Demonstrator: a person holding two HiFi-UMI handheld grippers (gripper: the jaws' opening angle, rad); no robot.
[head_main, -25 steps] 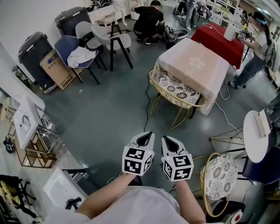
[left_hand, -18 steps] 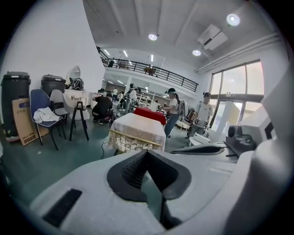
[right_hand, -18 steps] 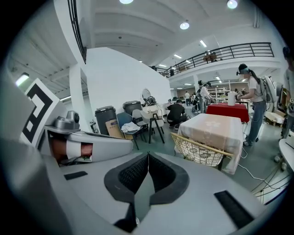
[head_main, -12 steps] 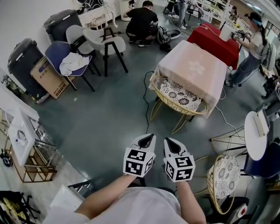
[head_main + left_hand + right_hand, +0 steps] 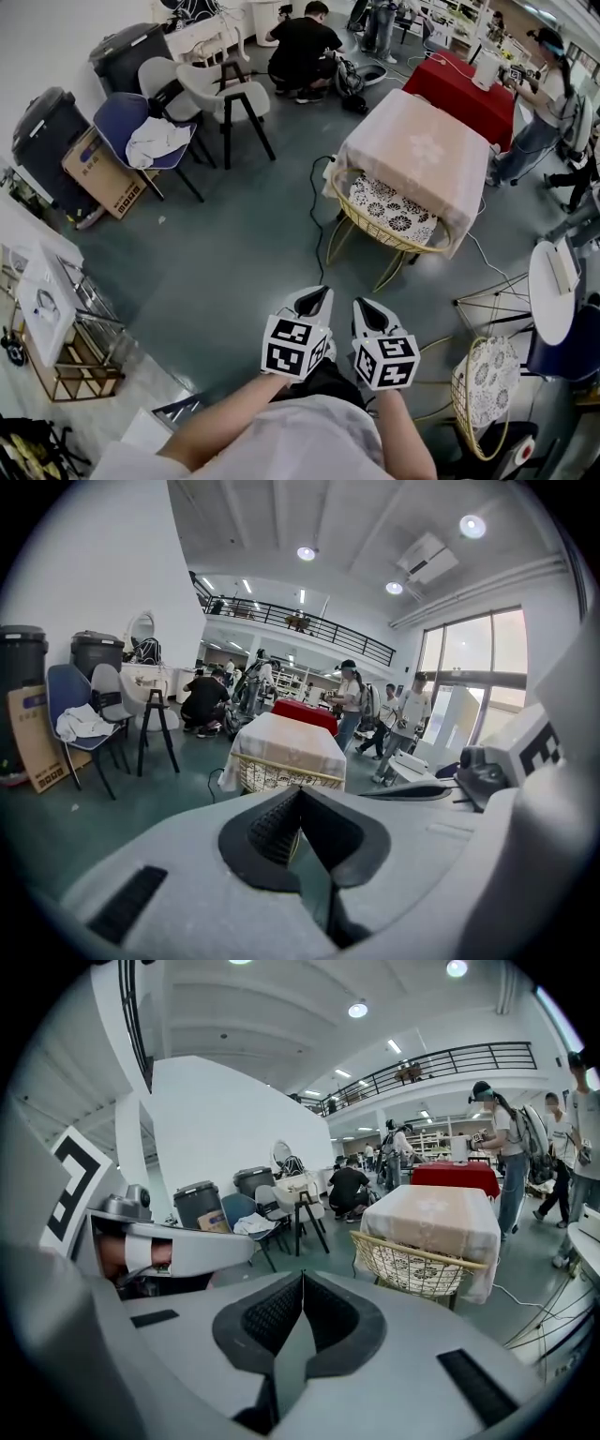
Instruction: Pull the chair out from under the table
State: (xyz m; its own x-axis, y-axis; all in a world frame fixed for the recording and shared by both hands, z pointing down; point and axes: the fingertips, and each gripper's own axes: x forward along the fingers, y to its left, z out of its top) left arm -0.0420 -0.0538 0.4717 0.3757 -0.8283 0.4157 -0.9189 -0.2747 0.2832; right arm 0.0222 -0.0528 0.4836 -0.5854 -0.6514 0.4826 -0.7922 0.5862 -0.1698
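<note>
Ahead, chair (image 5: 392,208): tucked under the near edge of the table, its gold wire back turned toward the grippers and its patterned cushion partly shaded by the cloth.
Table (image 5: 422,150): draped in a pale pink cloth, with a red-covered table (image 5: 464,84) set just behind it.
Left gripper (image 5: 314,298): jaws pressed together with nothing held; positioned well apart from the chair, over the grey floor (image 5: 234,244).
Right gripper (image 5: 368,307): jaws likewise closed on nothing; held just beside the left one.
Cable (image 5: 314,206): laid on the floor beside the chair.
Second wire chair (image 5: 483,380): placed to the right of the grippers.
Person (image 5: 305,47): seen crouched beyond the tables.
</note>
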